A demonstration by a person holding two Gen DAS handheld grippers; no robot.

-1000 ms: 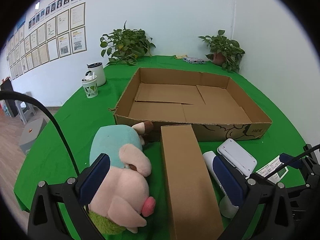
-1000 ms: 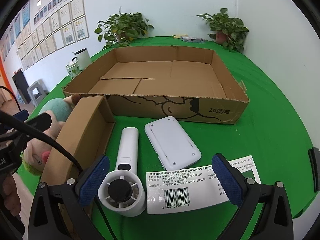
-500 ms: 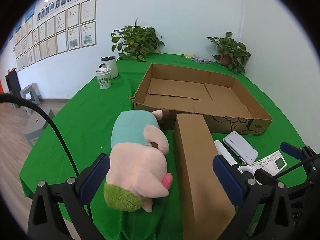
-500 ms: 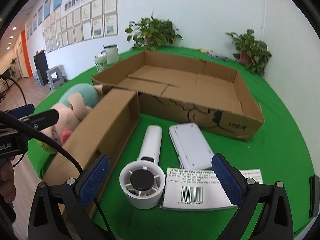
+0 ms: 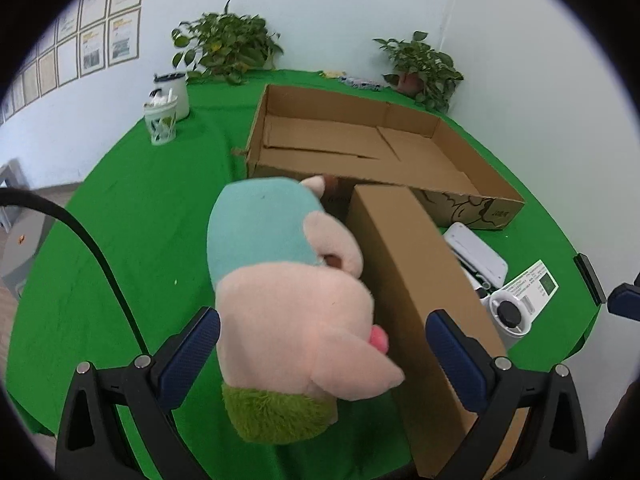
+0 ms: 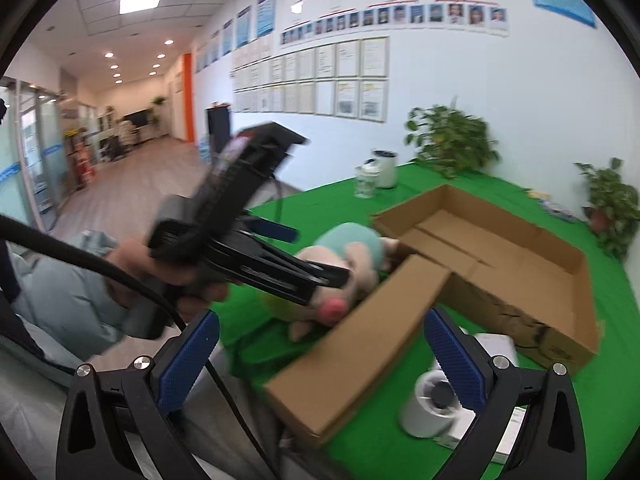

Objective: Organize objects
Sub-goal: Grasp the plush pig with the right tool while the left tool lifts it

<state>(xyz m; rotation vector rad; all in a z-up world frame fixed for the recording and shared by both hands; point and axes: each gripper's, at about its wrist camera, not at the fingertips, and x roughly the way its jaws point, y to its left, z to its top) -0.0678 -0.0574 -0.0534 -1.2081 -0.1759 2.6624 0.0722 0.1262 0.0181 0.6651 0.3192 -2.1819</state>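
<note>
Left gripper [image 5: 322, 340] fingers spread wide around the pink-and-teal plush pig toy [image 5: 288, 292], lower middle; next, squeeze. Right gripper [image 6: 320, 354] open, empty.

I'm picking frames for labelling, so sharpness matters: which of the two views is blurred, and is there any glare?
Left wrist view: mostly sharp, the plush toy and the long carton clear, fisheye bending at the edges. Right wrist view: motion-smeared, the left gripper and the carton soft-edged; ceiling lights bright, no glare on the table.

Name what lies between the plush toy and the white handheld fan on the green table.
The long closed cardboard box lies between the plush toy and the white fan, shown in the left wrist view.
</note>
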